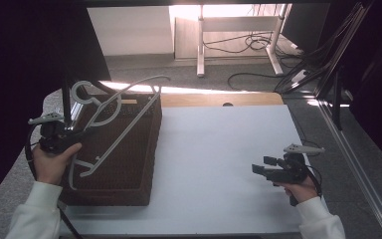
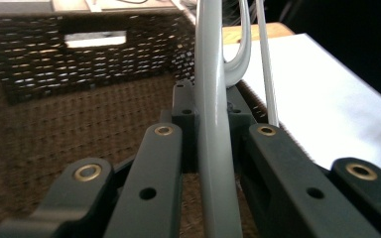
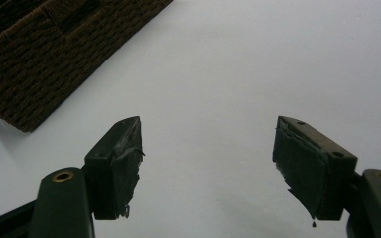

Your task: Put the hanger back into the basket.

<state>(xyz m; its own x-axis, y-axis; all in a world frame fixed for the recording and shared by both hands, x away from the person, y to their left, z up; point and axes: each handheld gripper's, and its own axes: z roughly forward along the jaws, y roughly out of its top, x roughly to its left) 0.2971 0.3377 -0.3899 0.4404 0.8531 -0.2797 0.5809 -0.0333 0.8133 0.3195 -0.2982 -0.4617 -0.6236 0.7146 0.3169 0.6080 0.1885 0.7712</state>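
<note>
**Entry: white hangers going into the wicker basket**

- Left gripper [image 1: 62, 135]: its fingers are clamping the rod of a white hanger [image 1: 122, 112], seen pinched between them in the left gripper view [image 2: 213, 148]. It is holding the hanger over the open top of the basket, tilted, the hook toward the table's far left corner.
- Wicker basket [image 1: 149, 149]: dark brown, sitting along the left edge of the table [image 1: 219, 164]. Thin white rods of at least one more hanger are lying across it.
- Right gripper [image 1: 271, 172]: its fingers are standing wide apart with nothing between them, idling near the table's right edge over bare white surface.
- Step in hand, as judged: lowering the hanger into the basket.
- Next move calls for: easing the hanger down until it rests inside, keeping the hook clear of the rim, then spreading the left fingers.
</note>
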